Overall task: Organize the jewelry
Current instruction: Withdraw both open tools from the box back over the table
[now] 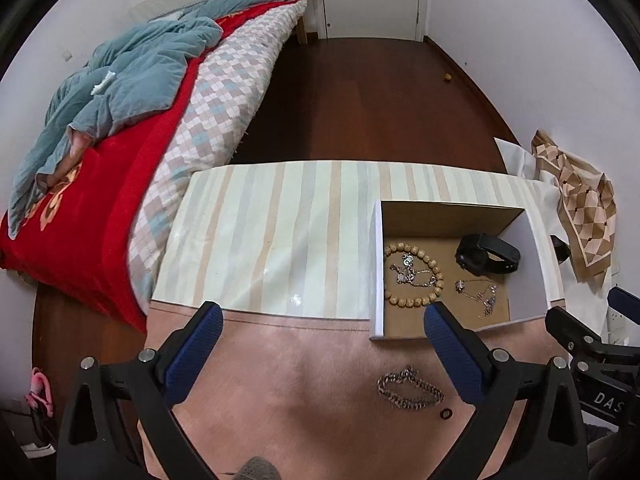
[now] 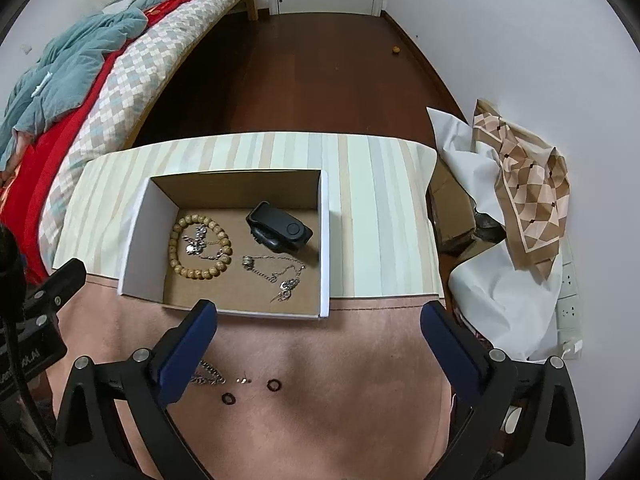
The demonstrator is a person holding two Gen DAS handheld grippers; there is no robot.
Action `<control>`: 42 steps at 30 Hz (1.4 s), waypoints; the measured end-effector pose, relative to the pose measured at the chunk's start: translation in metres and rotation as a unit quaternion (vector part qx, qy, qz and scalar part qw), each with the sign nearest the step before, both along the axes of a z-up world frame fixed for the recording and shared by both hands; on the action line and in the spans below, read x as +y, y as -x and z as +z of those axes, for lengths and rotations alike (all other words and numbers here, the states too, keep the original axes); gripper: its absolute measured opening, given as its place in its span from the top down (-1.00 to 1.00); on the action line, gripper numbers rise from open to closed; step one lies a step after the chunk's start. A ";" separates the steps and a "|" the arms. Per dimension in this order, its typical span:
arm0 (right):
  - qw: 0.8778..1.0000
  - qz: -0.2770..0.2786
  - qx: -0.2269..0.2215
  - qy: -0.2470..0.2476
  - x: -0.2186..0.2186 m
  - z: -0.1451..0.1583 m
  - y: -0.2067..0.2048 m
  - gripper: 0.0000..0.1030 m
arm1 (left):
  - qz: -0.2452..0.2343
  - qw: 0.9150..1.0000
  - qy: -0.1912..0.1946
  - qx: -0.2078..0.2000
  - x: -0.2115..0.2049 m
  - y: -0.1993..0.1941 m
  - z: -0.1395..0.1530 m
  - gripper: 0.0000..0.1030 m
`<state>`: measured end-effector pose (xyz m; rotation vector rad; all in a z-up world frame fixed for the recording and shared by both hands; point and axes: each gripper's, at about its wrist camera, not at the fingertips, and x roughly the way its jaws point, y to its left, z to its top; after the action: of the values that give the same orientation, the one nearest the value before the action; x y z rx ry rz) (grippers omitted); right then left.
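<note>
An open cardboard box sits on the table. It holds a wooden bead bracelet, silver chains and a black smartwatch. A silver chain bracelet lies on the pink cloth in front of the box, with a small dark ring. Two dark rings and a small silver piece show in the right wrist view. My left gripper is open above the chain bracelet. My right gripper is open, empty, in front of the box.
The table has a striped cover and a pink cloth. A bed stands to the left. Crumpled paper and a patterned scarf lie on the right by a wall socket strip. Dark wood floor lies beyond.
</note>
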<state>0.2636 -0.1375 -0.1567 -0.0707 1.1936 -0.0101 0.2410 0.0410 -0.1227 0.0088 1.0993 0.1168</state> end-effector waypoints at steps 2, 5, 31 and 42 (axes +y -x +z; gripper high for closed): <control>1.000 0.000 -0.009 0.001 0.002 0.007 0.006 -0.99 | 0.001 1.000 -0.002 -0.009 0.000 0.008 0.008 -1.00; 1.000 0.003 -0.020 0.001 0.005 0.019 0.016 -0.99 | 0.003 1.000 -0.005 -0.020 0.000 0.020 0.019 -1.00; 0.992 0.007 -0.128 -0.008 0.007 0.126 0.119 -0.99 | 0.004 0.994 -0.005 -0.112 -0.004 0.110 0.108 -0.99; 0.995 -0.019 -0.082 -0.063 -0.011 0.071 0.122 -1.00 | 0.055 0.994 -0.044 -0.087 0.013 0.117 0.053 -1.00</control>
<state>0.1418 -0.1487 -0.0861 0.0622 1.0295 0.0252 0.1242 0.0535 -0.0696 0.0168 0.9207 0.2602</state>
